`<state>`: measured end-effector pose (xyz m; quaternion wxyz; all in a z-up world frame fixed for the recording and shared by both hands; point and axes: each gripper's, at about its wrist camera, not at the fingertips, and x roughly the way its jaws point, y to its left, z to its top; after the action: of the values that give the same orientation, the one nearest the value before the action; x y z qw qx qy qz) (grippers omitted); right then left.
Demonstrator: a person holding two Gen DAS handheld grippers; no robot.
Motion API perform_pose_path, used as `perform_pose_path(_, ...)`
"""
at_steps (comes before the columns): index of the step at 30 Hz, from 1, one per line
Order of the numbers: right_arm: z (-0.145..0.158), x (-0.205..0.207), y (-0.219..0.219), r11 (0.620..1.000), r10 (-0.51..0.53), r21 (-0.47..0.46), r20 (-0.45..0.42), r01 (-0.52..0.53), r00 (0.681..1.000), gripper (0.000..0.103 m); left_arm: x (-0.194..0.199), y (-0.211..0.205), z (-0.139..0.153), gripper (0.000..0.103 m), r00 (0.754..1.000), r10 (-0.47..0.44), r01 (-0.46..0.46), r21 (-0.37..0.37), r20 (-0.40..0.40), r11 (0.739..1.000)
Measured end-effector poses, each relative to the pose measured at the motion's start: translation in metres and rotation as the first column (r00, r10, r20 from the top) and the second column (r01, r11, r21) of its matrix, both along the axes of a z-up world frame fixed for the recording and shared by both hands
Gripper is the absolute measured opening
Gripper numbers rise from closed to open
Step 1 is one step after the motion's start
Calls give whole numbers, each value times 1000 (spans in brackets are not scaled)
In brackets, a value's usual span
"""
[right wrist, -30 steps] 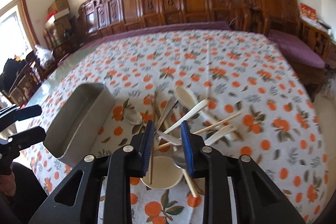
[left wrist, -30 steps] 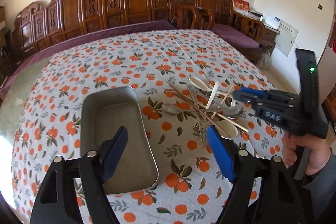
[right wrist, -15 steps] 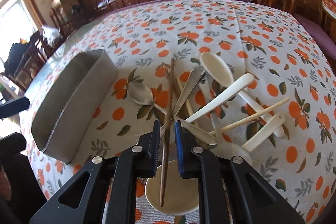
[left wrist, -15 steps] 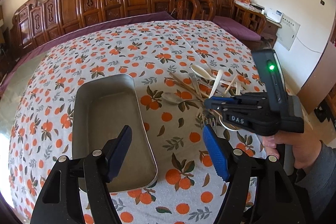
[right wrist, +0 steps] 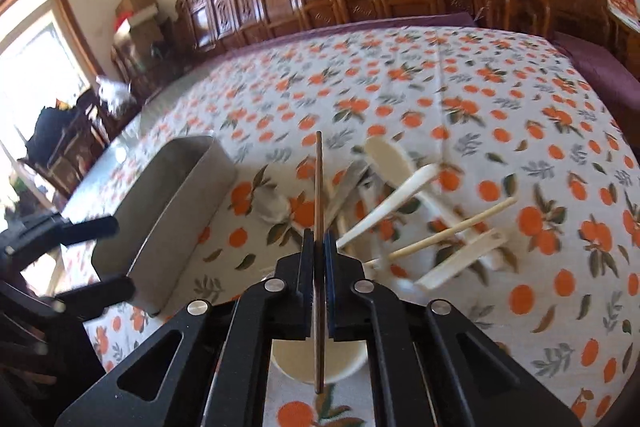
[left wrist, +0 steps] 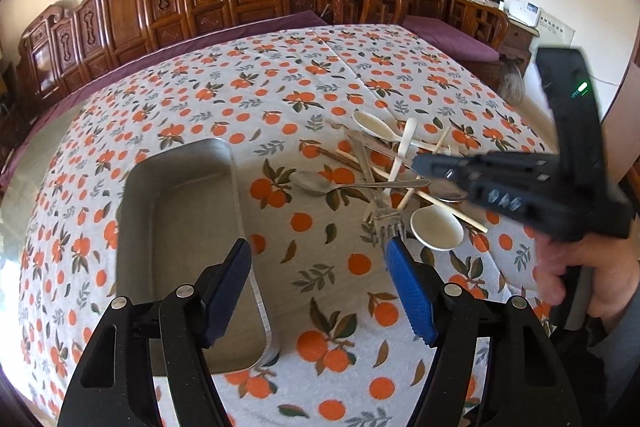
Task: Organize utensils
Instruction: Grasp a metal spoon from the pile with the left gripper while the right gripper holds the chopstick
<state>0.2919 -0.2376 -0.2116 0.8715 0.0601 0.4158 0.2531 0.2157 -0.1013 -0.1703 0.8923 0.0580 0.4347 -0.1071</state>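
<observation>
right gripper (right wrist: 319,259): clamped on one dark wooden chopstick (right wrist: 319,187); the stick runs straight out between the pads, both ends free, clear of the pile.

change: half a second ago the same jaws sat low in the pile with the stick only just pinched; a second ago they were apart above the heap. Now the stick is lifted and the view is blurred, so the hand looks to be mid-move.

meaning: first pick is done, by my read. Next is the carry over to the tray.

left gripper (left wrist: 318,287): jaws wide apart, holding nothing, hovering over the near right rim of the tray. Same pose as in both earlier frames.

tray (left wrist: 176,227): metal, rectangular, nothing in it yet. Sits on the orange-print tablecloth (left wrist: 280,99), left of the pile.

pile (left wrist: 384,179): metal spoon (left wrist: 316,183), fork (left wrist: 384,215), white plastic spoons (right wrist: 400,187), pale chopsticks (right wrist: 452,231) and a small white dish (left wrist: 436,227), all crossed over each other. Untouched apart from the one stick.

progress: early. One item in hand, none in the tray.

risk: thin stick held near its middle could pivot in the pads on the way. Worth lining it up with the tray's long side before release so it drops flat.

hidden: the mate of the dark chopstick, a brown stick at the back of the pile, is partly covered in the left view.
</observation>
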Motion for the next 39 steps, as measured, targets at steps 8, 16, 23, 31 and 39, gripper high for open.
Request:
perform_pose_path(8,1,9,-43,994,-105,21,-3,105,995,6,31,-20,-12,67,1000,-2,2,49,-18,999)
perform_pose_path(16,-2,12,-51,992,-126,27,-4,126,992,6,90,-17,-18,59,997,17,-12,65,-74,998)
perform_pose_path(23,-1,13,-48,992,-121,36,-6,121,993,6,123,-18,-41,51,988,12,5,111,-153,994)
perform_pose_path(31,0,14,-49,991,-122,55,-13,123,992,6,139,-18,-58,43,975,-17,46,121,-223,992)
perform_pose_path(39,-1,14,-47,991,-121,62,-19,122,992,6,140,-22,-69,43,966,-25,67,157,-258,985)
